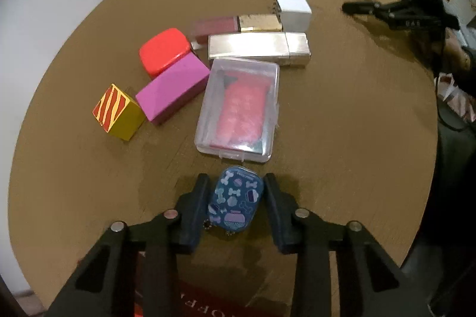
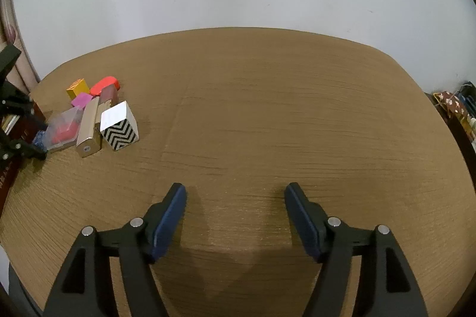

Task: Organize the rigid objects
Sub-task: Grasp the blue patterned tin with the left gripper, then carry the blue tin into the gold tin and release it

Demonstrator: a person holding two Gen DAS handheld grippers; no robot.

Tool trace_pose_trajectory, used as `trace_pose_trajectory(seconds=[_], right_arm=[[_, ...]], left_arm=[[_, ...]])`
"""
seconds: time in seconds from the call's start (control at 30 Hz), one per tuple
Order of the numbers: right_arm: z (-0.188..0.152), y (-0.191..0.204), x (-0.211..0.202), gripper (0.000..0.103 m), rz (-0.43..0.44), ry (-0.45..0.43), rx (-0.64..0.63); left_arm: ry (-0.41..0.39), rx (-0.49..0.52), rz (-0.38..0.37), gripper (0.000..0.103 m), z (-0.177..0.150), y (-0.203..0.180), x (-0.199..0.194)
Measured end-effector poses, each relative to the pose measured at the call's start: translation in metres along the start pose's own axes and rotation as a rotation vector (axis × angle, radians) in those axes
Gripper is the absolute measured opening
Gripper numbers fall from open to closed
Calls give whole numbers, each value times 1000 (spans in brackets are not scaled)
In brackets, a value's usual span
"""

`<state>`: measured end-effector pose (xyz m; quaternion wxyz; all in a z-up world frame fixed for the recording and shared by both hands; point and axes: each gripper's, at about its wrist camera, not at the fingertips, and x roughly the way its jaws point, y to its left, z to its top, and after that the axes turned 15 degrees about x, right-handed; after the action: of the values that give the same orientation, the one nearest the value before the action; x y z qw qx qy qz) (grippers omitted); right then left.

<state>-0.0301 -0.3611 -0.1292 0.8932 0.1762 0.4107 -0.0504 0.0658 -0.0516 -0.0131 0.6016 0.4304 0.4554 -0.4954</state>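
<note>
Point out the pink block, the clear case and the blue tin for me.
pink block [image 1: 175, 85], left wrist view, on its top face
clear case [image 1: 241, 106], left wrist view, on its lid
blue tin [image 1: 236, 199], left wrist view, on its patterned lid

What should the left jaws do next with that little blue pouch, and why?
Probably lift it slightly. The left gripper brackets the blue pouch, which lies apart from the clear case and the grouped blocks, so raising it would let it join them.

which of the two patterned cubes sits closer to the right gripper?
The chevron cube, black-and-white zigzag with a white top, at the cluster's edge facing the right gripper. The yellow cube with red stripes sits at the far side, behind the pink block.
</note>
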Motion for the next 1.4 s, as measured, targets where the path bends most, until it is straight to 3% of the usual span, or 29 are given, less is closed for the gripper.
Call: trace_pose_trajectory(seconds=[0.1, 0.2, 0.33, 0.47, 0.57, 0.7, 1.03, 1.3, 1.4], right_arm=[[0, -1, 0, 73, 2, 2, 1], [1, -1, -1, 74, 5, 4, 0], [1, -2, -2, 75, 4, 4, 0], [1, -1, -1, 76, -2, 5, -6], [1, -1, -2, 77, -7, 6, -14], [1, -1, -2, 77, -10, 7, -17], [0, 1, -1, 77, -20, 7, -24], [0, 1, -1, 77, -19, 7, -24], [0, 1, -1, 77, -19, 7, -25]], left_arm=[[3, -52, 22, 32, -4, 1, -4], [-33, -135, 100, 32, -8, -5, -27], [-114, -339, 227, 32, -20, -21, -75], [-151, -529, 344, 32, -57, -35, -130], [-100, -656, 401, 32, -102, -32, -151], [-1, -804, 420, 32, -164, -29, -141], [104, -949, 413, 32, -204, -10, -86], [99, -940, 464, 35, -205, -2, -71], [49, -929, 489, 44, -204, -8, -81]])
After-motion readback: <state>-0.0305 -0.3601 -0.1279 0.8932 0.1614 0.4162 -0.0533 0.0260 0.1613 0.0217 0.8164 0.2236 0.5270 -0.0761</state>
